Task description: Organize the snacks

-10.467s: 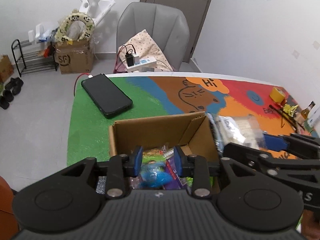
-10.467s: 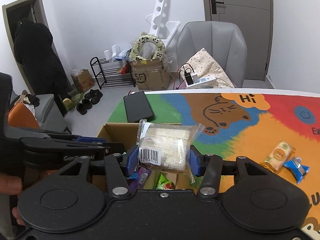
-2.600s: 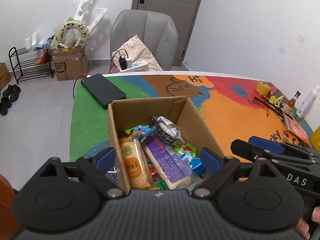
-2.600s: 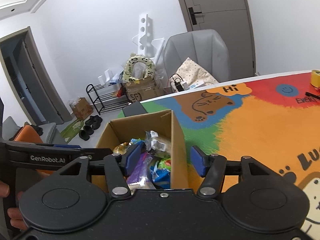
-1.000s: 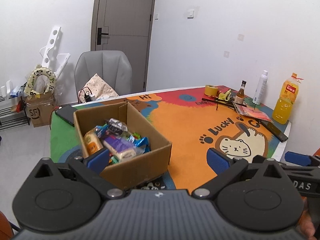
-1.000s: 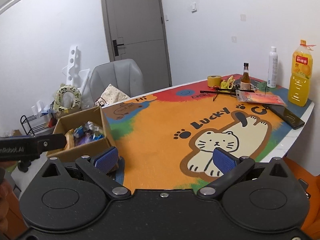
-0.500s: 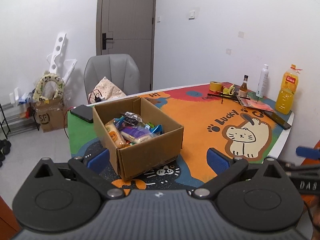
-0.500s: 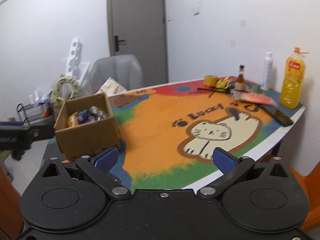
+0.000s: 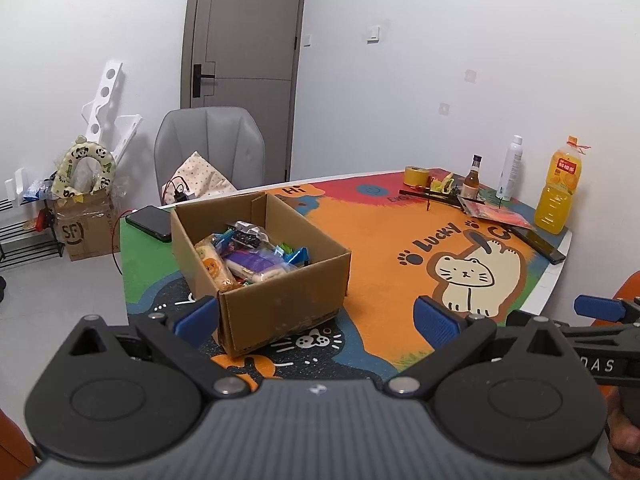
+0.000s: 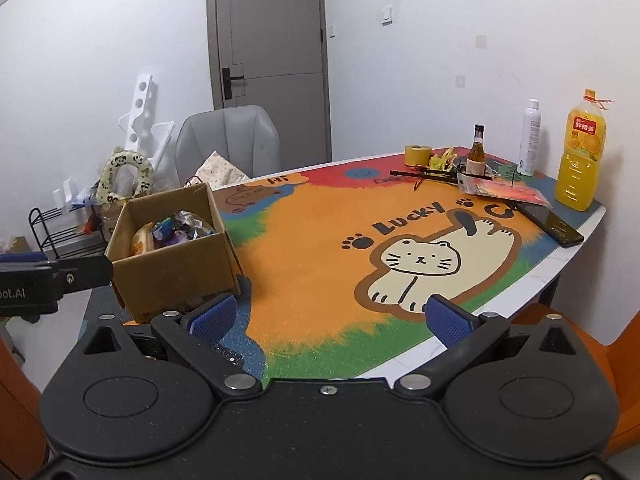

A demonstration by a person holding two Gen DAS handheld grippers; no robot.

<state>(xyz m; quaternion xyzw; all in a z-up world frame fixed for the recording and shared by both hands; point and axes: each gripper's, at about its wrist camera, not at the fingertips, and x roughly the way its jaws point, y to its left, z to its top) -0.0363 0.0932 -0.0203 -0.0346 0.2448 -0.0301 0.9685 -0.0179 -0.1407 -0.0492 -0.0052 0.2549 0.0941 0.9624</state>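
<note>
Wrapped snacks (image 9: 248, 256) fill the brown cardboard box (image 9: 280, 300) near the table's left edge; both grippers (image 9: 316, 316) (image 10: 328, 316) gape empty; sorting looks finished.

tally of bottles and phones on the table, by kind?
Orange juice bottle: 1
White spray bottle: 1
Small brown glass bottle: 1
Black phones: 2, one by the juice, one behind the cardboard box
Total: 5
</note>
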